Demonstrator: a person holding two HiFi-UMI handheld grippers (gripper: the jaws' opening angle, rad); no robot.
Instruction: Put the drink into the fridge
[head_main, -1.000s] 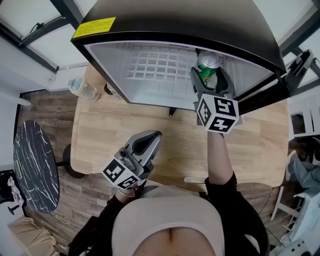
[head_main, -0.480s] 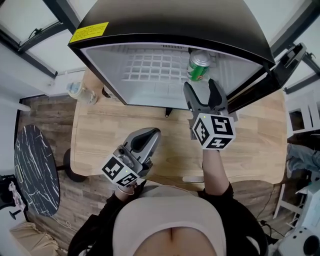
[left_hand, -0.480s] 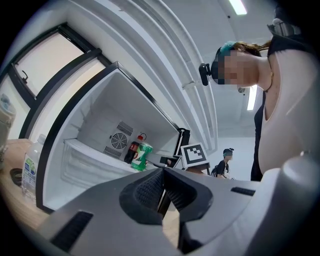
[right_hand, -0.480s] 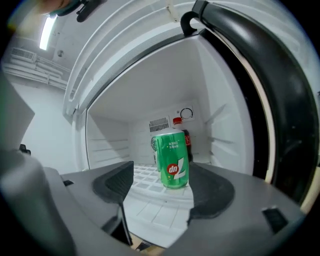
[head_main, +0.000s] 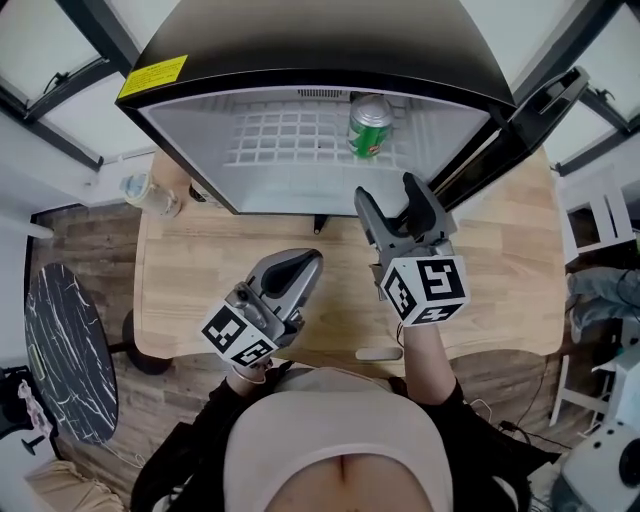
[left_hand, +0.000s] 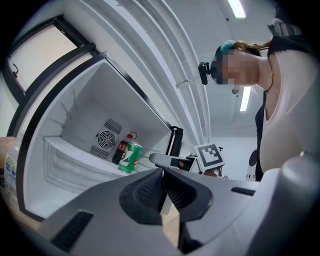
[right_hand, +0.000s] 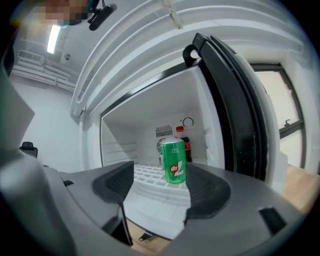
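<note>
A green drink can (head_main: 370, 126) stands upright on the white wire shelf (head_main: 285, 135) inside the open black fridge (head_main: 300, 45). In the right gripper view the can (right_hand: 173, 160) stands free on the shelf, beyond the jaws. My right gripper (head_main: 394, 203) is open and empty, just outside the fridge's front edge, over the wooden table (head_main: 200, 270). The left gripper (head_main: 304, 266) is shut with nothing in it, low over the table near the person's body. From the left gripper view the can (left_hand: 130, 157) shows deep in the fridge beside a dark bottle (left_hand: 120, 150).
The fridge door (head_main: 520, 115) stands open at the right. A clear plastic bottle (head_main: 145, 192) sits at the table's left back corner. A round dark marble table (head_main: 60, 350) stands at the left on the wood floor. A small pale object (head_main: 378, 353) lies near the table's front edge.
My right gripper let go of the can and drew back out of the fridge toward the person. The can stays on the shelf. The left gripper has barely moved.
</note>
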